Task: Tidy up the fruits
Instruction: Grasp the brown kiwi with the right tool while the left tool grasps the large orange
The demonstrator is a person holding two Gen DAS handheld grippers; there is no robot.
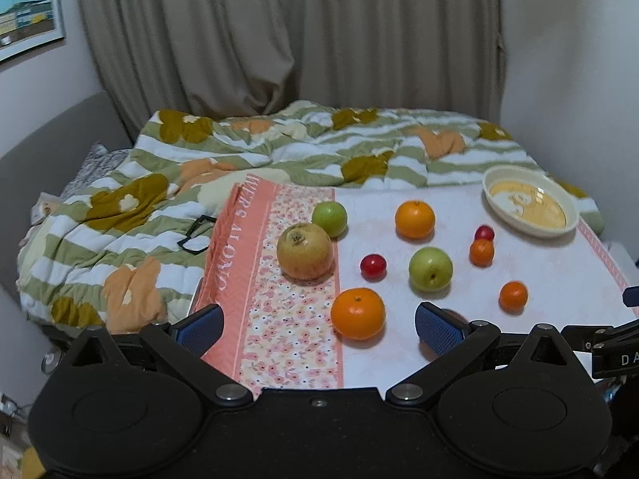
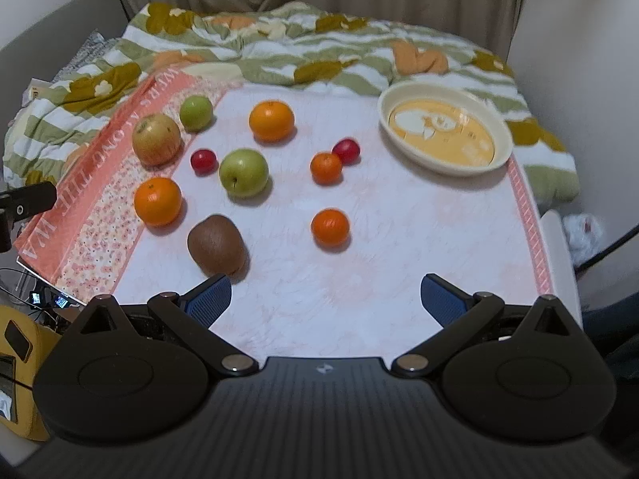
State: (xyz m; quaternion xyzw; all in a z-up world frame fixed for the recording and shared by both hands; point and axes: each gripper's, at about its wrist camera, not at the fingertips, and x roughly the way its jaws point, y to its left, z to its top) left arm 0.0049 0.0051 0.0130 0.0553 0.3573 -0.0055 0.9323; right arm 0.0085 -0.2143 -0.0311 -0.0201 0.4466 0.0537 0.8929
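Several fruits lie loose on a pink cloth [image 2: 399,239]: a brown kiwi [image 2: 216,244], oranges [image 2: 157,200] [image 2: 271,120], small mandarins [image 2: 330,228] [image 2: 326,167], green apples [image 2: 243,173] [image 2: 195,112], a yellow-brown apple [image 2: 156,139] and two red plums [image 2: 203,160] [image 2: 346,151]. A cream bowl [image 2: 445,129] stands empty at the far right. My right gripper [image 2: 325,299] is open, near the front edge, with the kiwi just beyond its left fingertip. My left gripper [image 1: 319,325] is open, low at the cloth's left front; the near orange [image 1: 358,313] sits just ahead between its fingers. The bowl [image 1: 531,207] is far right there.
The cloth covers a board on a bed with a green-striped floral duvet [image 1: 239,151]. Black glasses [image 1: 197,233] lie on the duvet left of the cloth. Curtains [image 1: 279,32] hang behind. A white bag [image 2: 583,235] and a cable are beyond the right edge.
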